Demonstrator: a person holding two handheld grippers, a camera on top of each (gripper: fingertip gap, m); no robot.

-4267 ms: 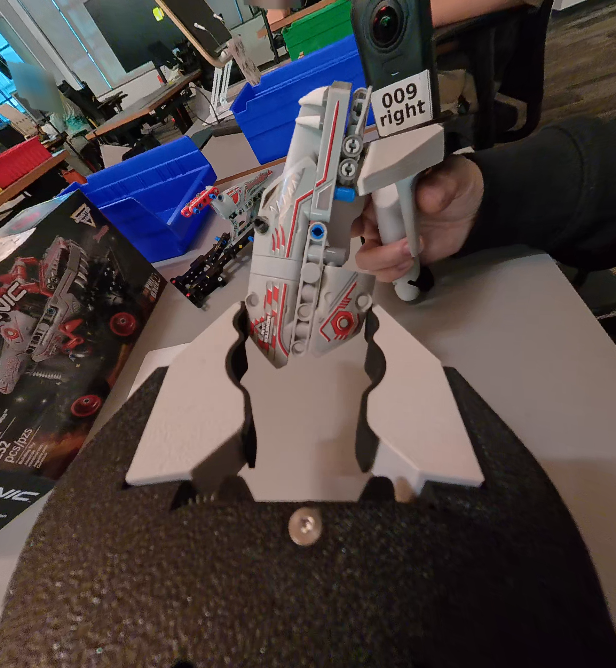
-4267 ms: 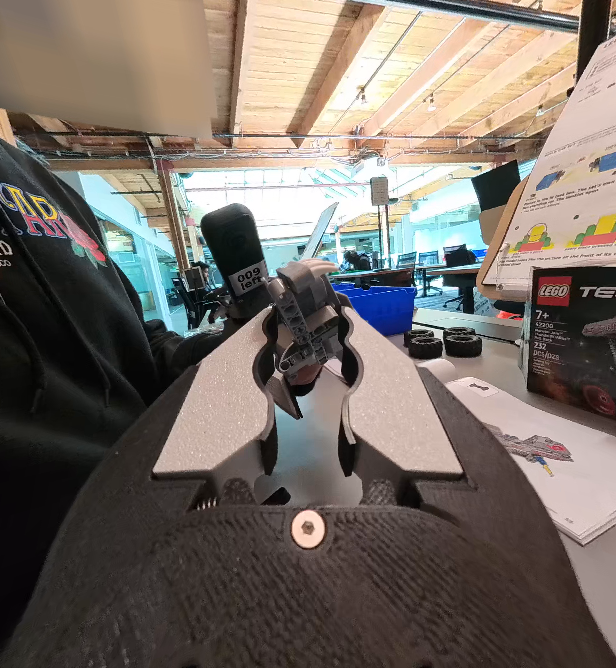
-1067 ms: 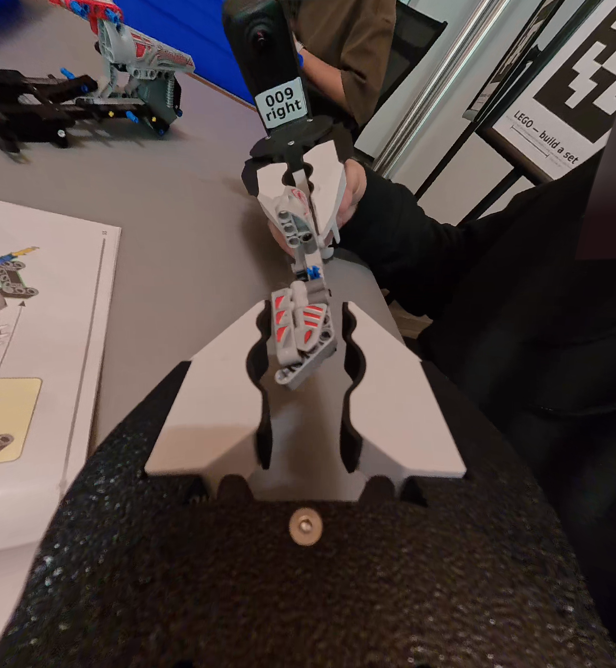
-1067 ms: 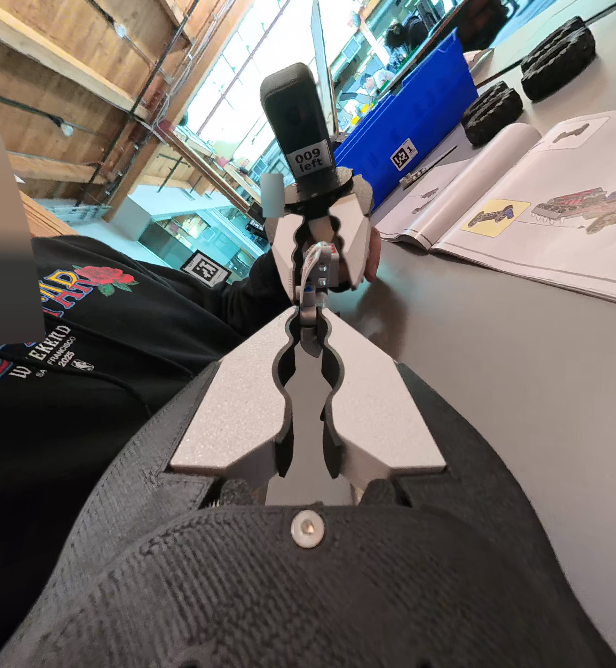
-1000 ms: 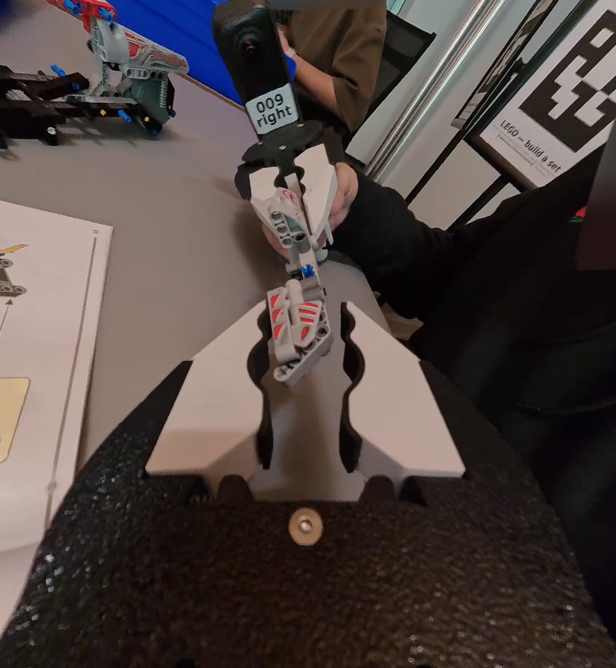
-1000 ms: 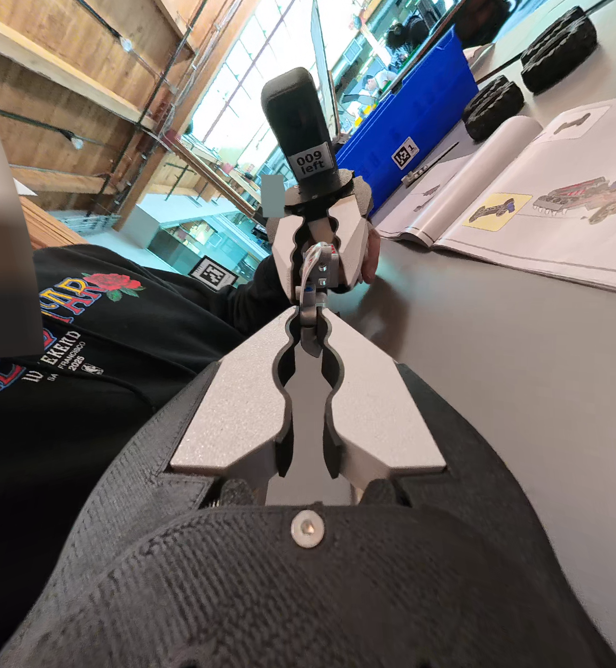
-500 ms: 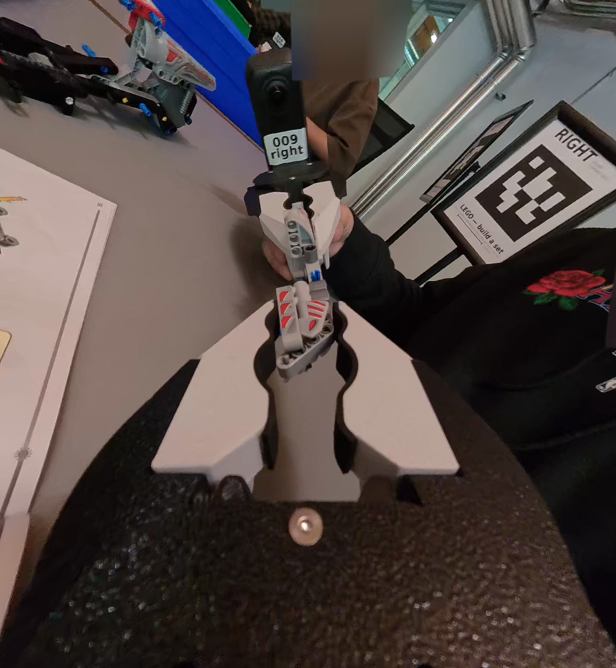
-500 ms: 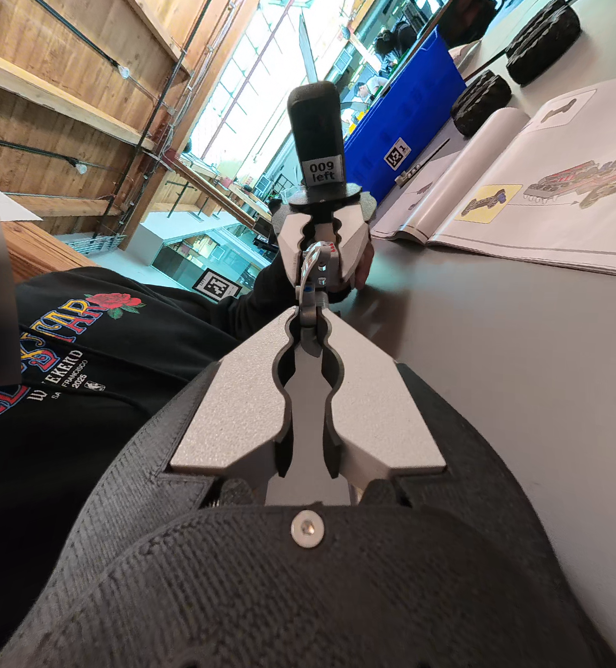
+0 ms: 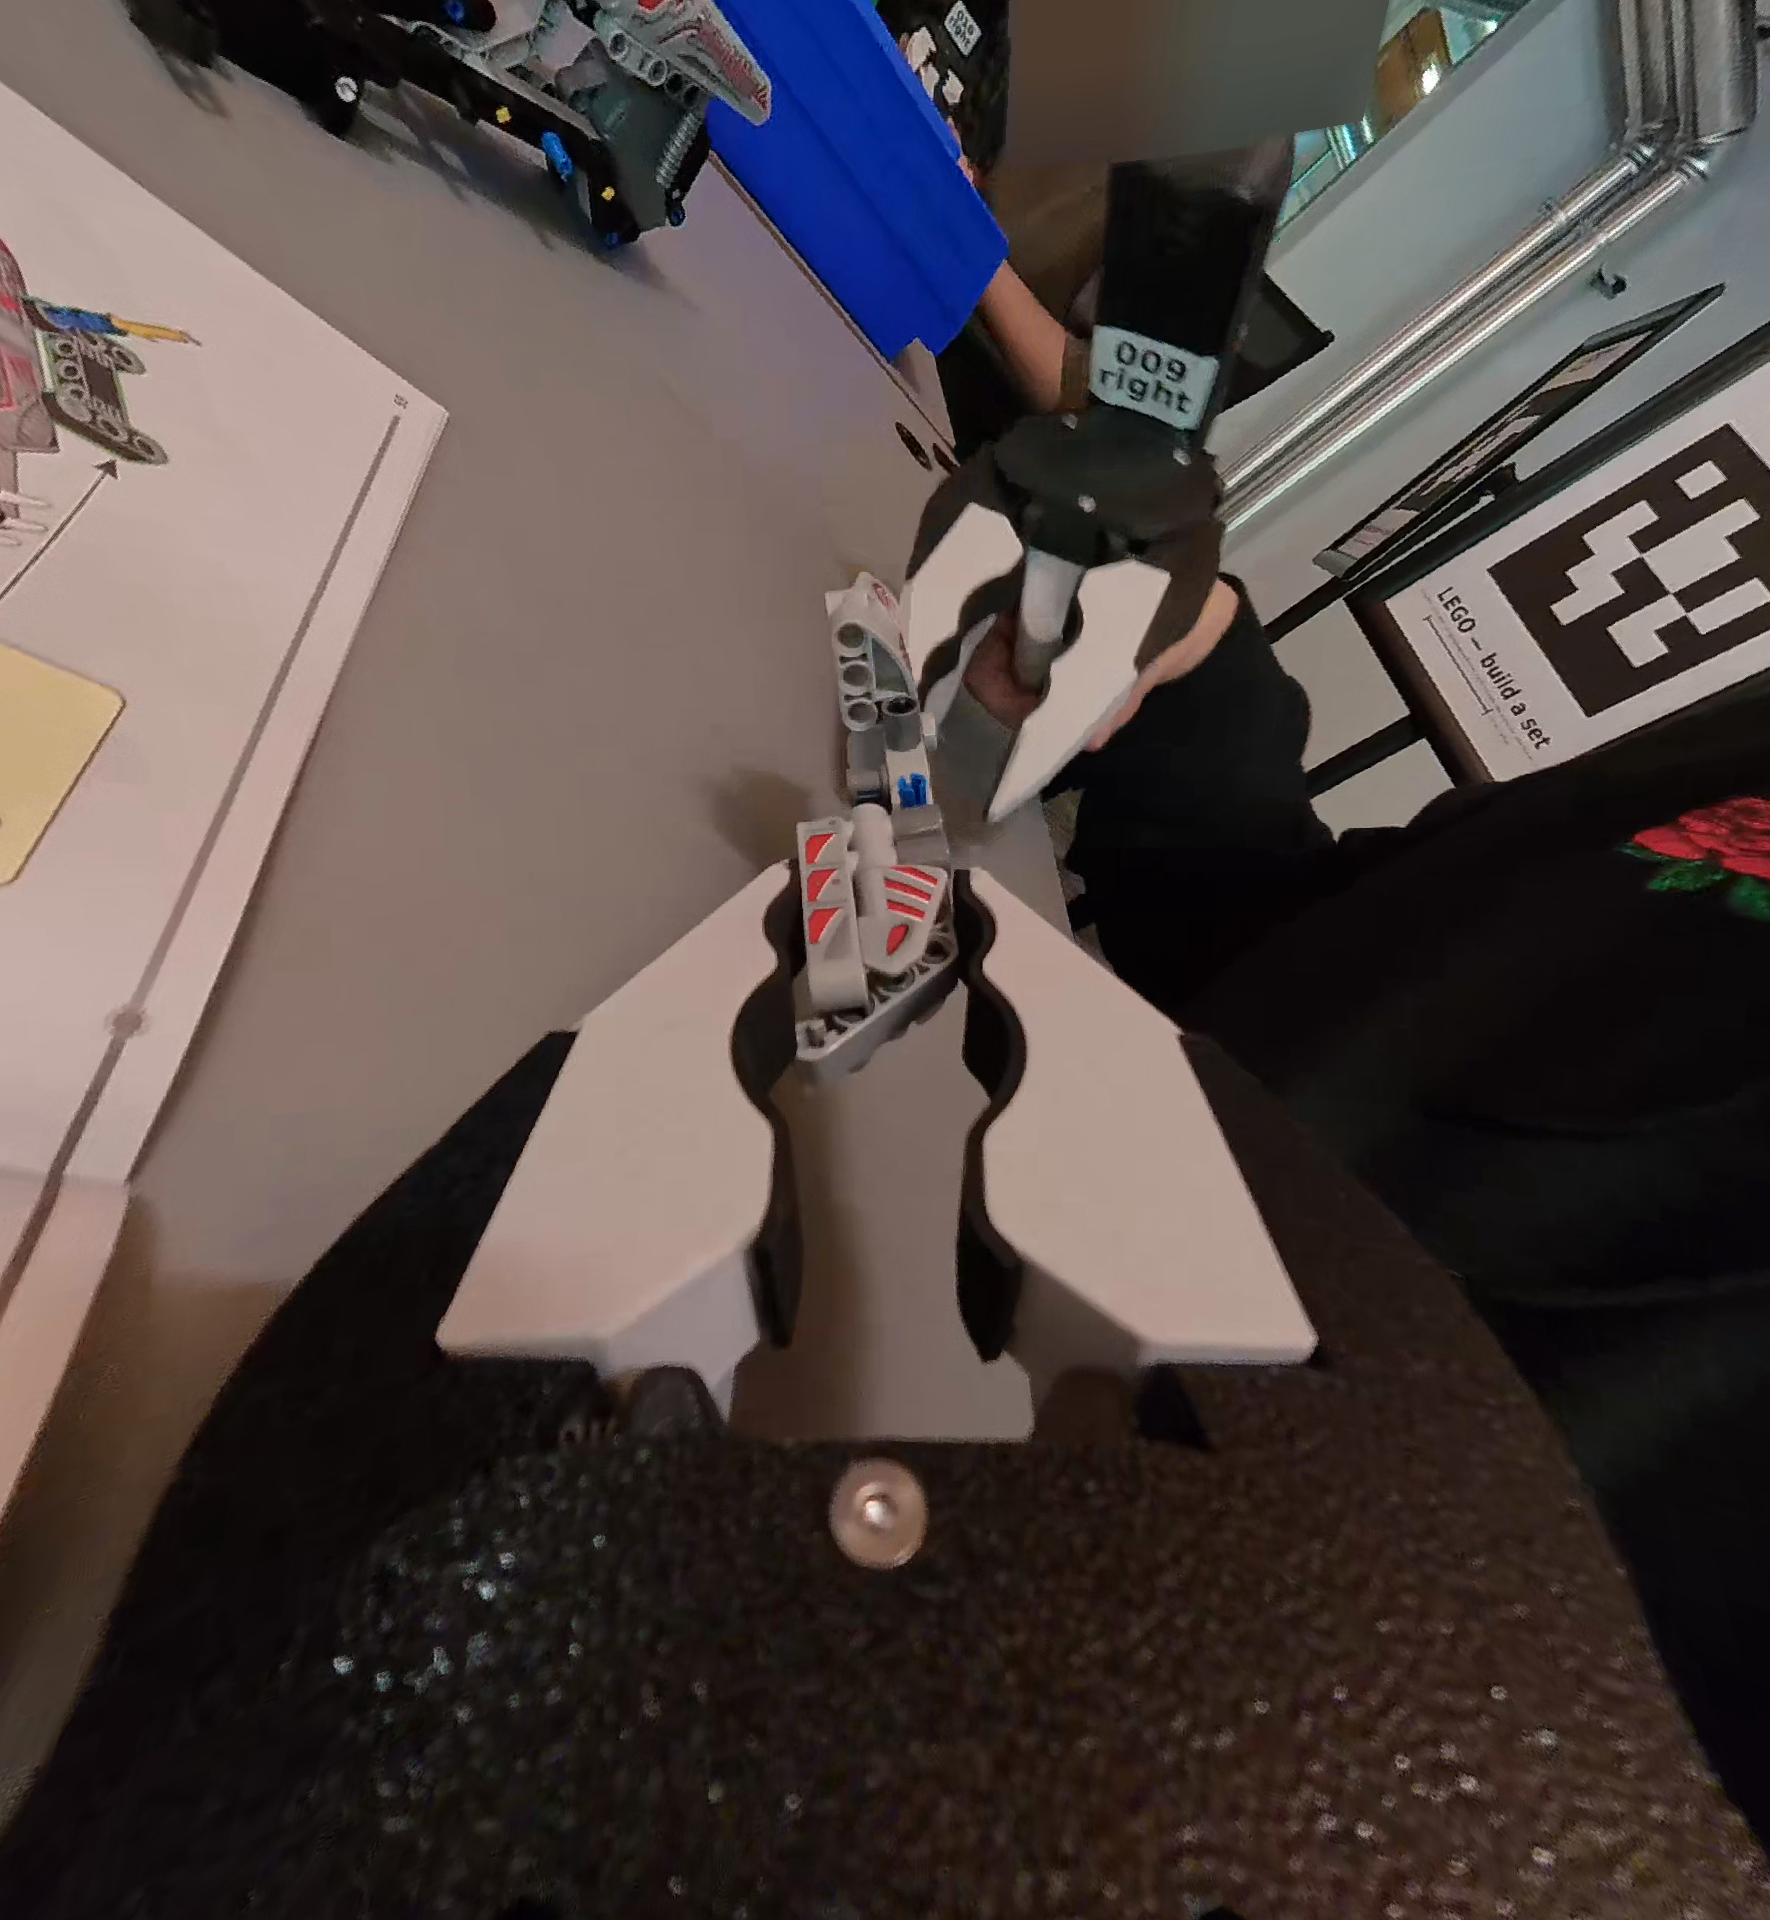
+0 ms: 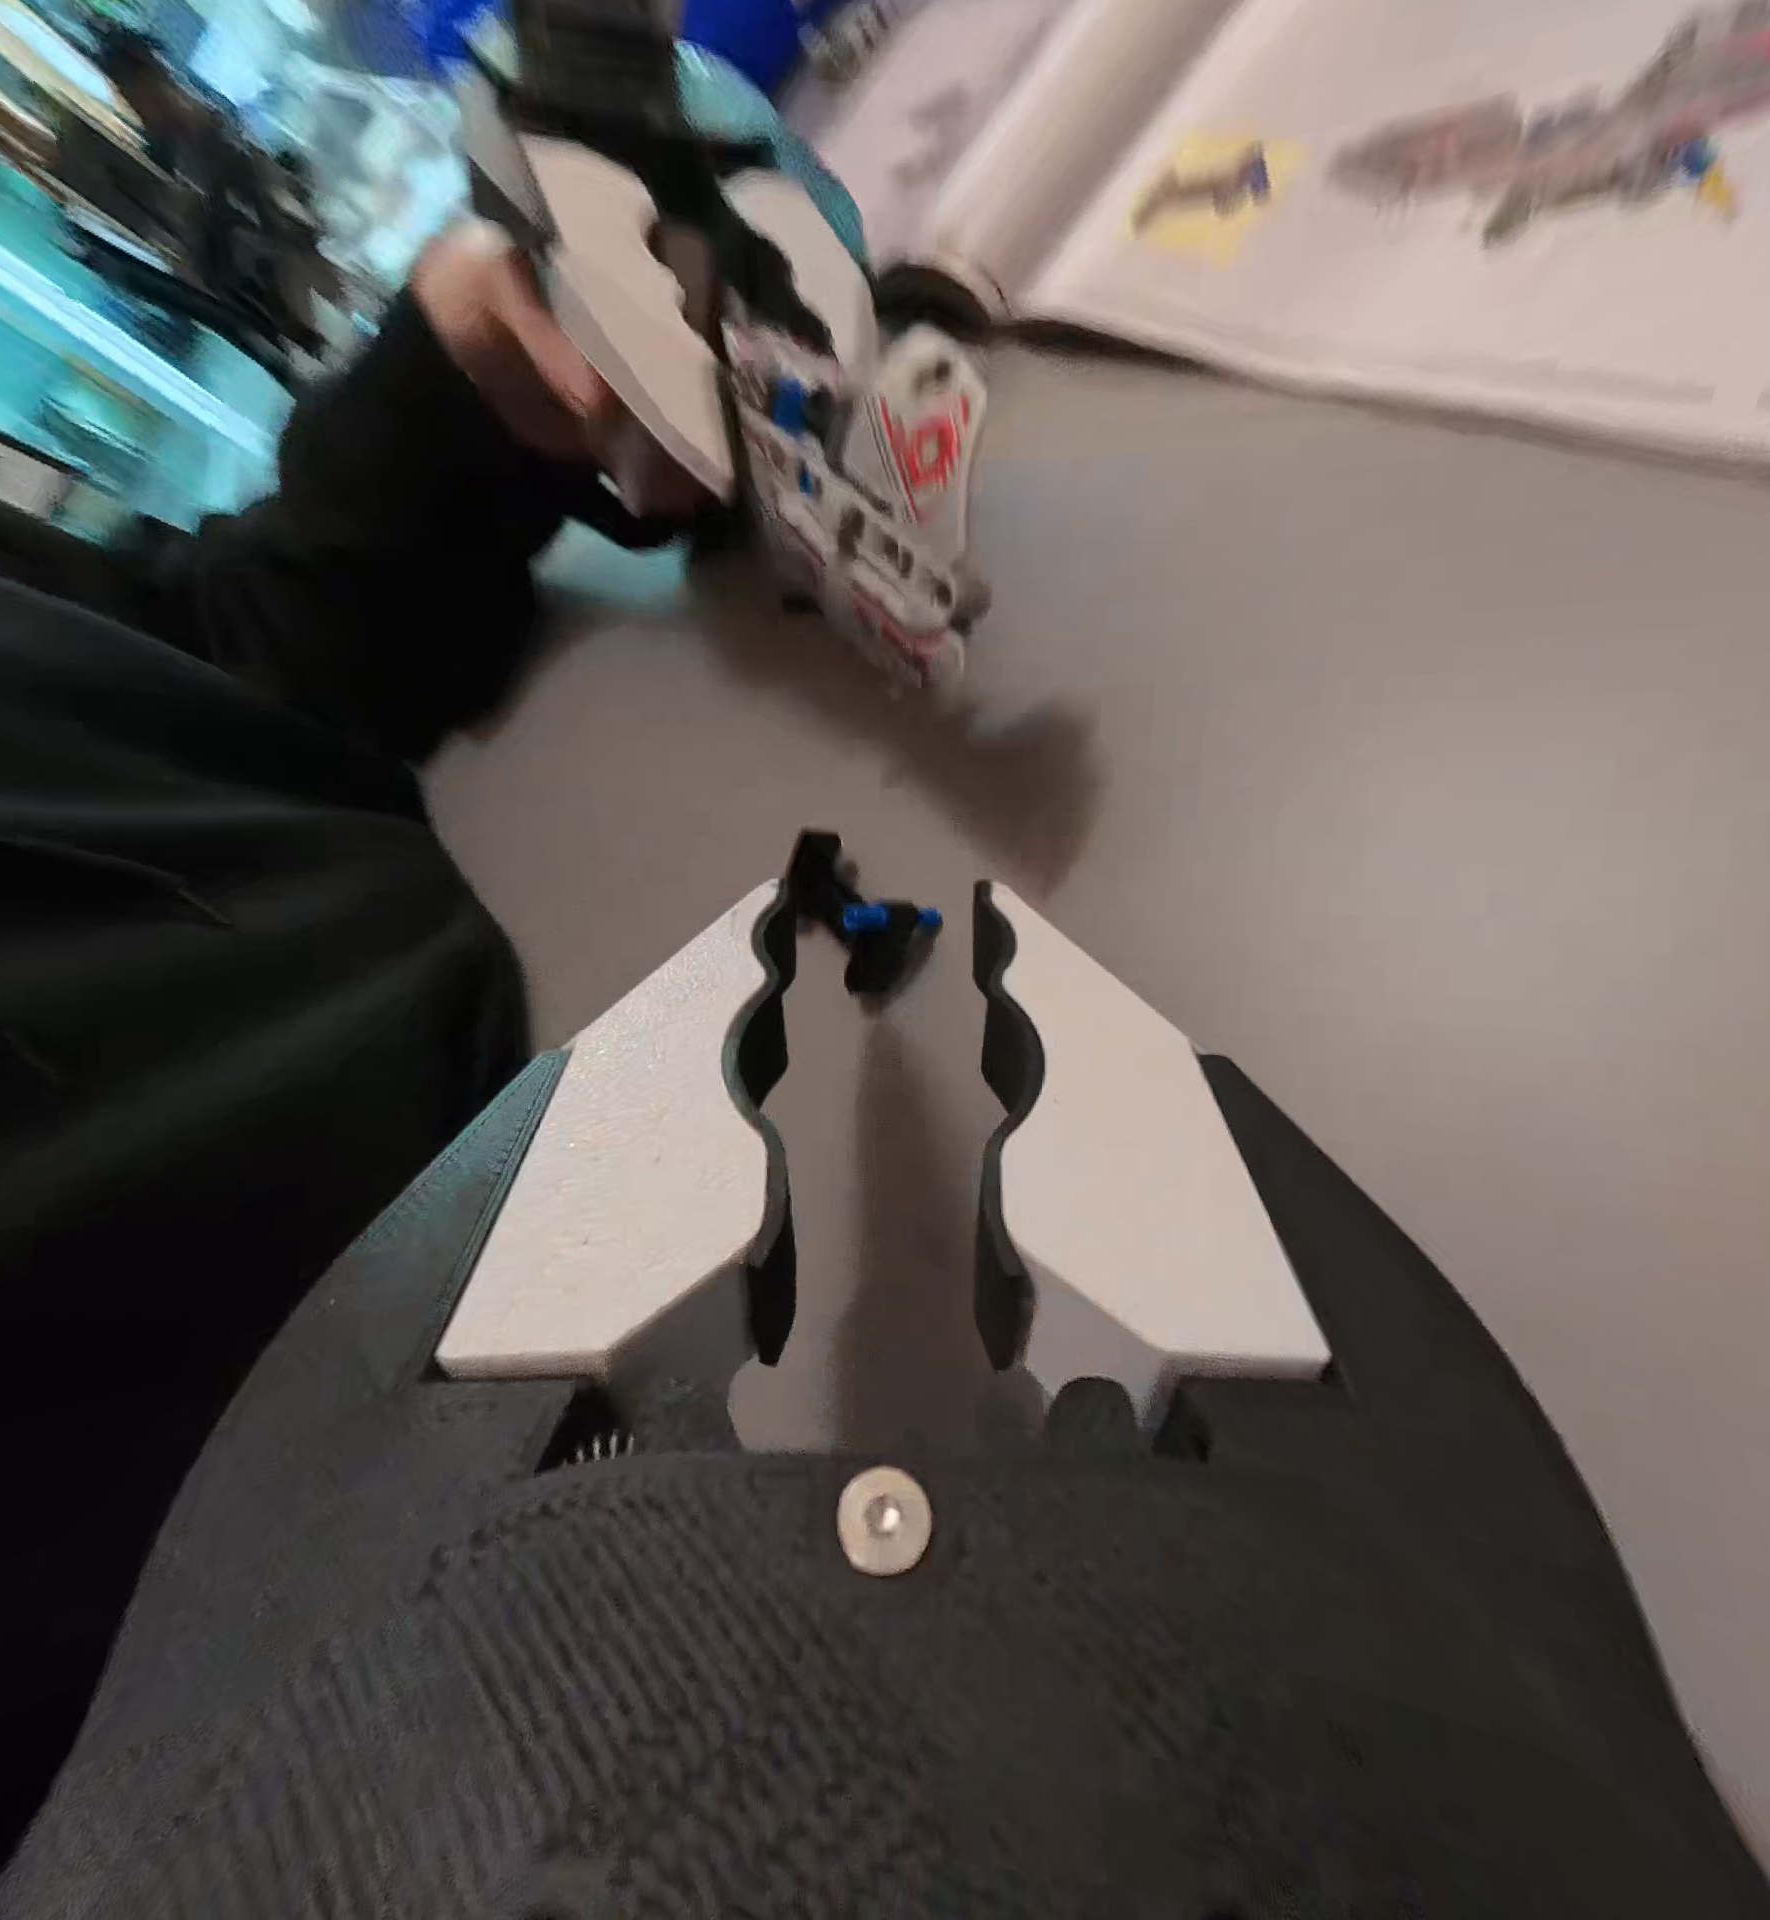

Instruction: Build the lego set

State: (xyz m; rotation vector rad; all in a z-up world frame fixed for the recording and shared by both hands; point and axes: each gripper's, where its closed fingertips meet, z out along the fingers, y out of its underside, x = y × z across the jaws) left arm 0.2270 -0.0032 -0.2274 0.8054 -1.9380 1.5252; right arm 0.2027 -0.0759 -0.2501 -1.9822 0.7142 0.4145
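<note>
your left tool (image 9: pixel 876 935) is clamped on the grey lego piece (image 9: pixel 865 940), the one with red stripes, pinched right at the tips of its two fingers. the piece sticks forward out of the grip and hangs just over the grey tabletop (image 9: pixel 548 623), its far end reaching toward your right tool (image 9: pixel 1006 727). your right tool sits just beside that far end, tips apart and not touching the piece.

from the right wrist view your right tool (image 10: pixel 876 914) stands apart, with a small black part with blue pins (image 10: pixel 865 925) lying on the tabletop between its tips, close against the left finger. i can't tell whether the finger touches it. farther ahead, blurred, your left tool (image 10: pixel 756 343) holds the grey lego piece (image 10: pixel 876 509) slanting down toward the tabletop, well clear of your right tool's tips.

the open instruction booklet (image 9: pixel 133 540) lies flat on the tabletop to the left of your left tool, and a partly built black and grey model (image 9: pixel 548 94) sits beyond it next to a blue bin (image 9: pixel 860 197).
</note>
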